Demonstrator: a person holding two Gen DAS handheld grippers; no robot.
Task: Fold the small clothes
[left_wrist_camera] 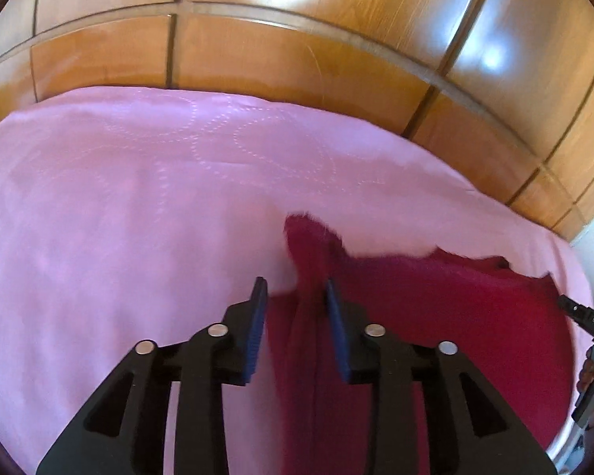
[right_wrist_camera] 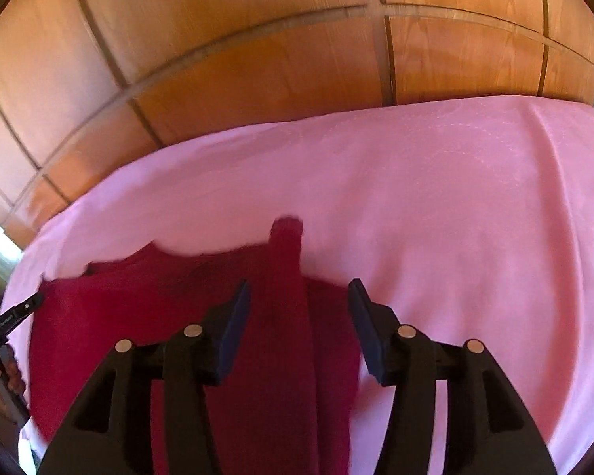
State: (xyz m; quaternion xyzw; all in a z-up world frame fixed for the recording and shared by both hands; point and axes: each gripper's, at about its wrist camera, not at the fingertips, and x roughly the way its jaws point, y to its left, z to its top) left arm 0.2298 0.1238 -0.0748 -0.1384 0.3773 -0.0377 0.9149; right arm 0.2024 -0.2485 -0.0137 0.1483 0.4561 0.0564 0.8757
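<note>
A dark red garment (left_wrist_camera: pixel 435 308) lies on the pink bed cover (left_wrist_camera: pixel 138 206). In the left wrist view a raised strip of it (left_wrist_camera: pixel 309 261) runs between my left gripper's blue pads. My left gripper (left_wrist_camera: pixel 297 289) is open around that strip. In the right wrist view the same red garment (right_wrist_camera: pixel 158 316) spreads to the left, with a raised strip (right_wrist_camera: pixel 289 269) between the pads. My right gripper (right_wrist_camera: pixel 299 291) is open, with clear gaps on both sides of the strip. The right gripper's side (left_wrist_camera: pixel 586 324) shows at the left view's right edge.
Glossy wooden wardrobe panels (left_wrist_camera: pixel 297 39) stand right behind the bed. The pink bed cover (right_wrist_camera: pixel 475 217) extends wide to the right in the right wrist view. The left gripper's side (right_wrist_camera: pixel 8 320) and a hand (right_wrist_camera: pixel 4 380) show at that view's left edge.
</note>
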